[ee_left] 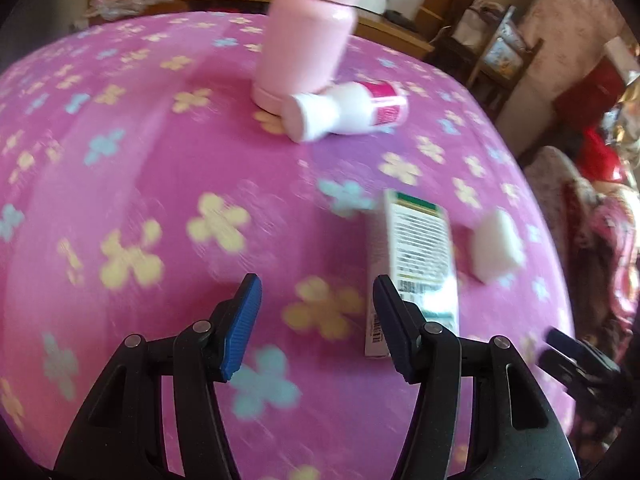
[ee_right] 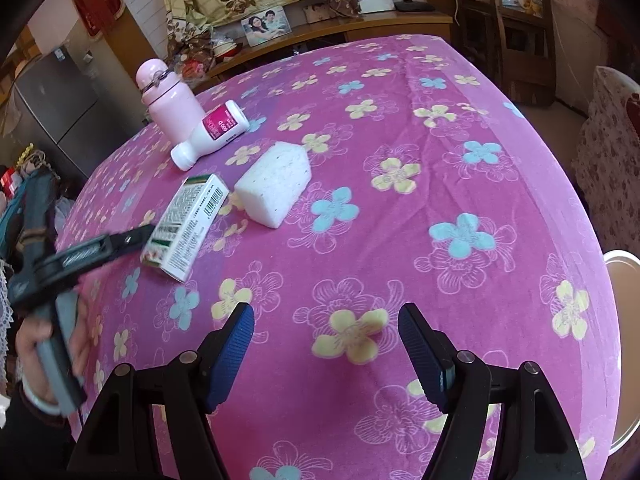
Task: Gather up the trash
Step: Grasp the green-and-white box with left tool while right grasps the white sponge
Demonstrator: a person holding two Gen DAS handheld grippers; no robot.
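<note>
On the desk (ee_right: 440,128), box (ee_right: 186,226), sponge (ee_right: 276,184) and bottle (ee_right: 210,134) remain uncollected; left tool (ee_left: 318,320) and right tool (ee_right: 326,348) both gape apart, empty.

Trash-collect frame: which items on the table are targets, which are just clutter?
Likely targets:
- small carton, lying flat
- white pill bottle, tipped on its side
- white foam block

Probably not trash:
- pink flask, upright
- framed photo on the shelf behind
- metal bowl, possibly the bin
</note>
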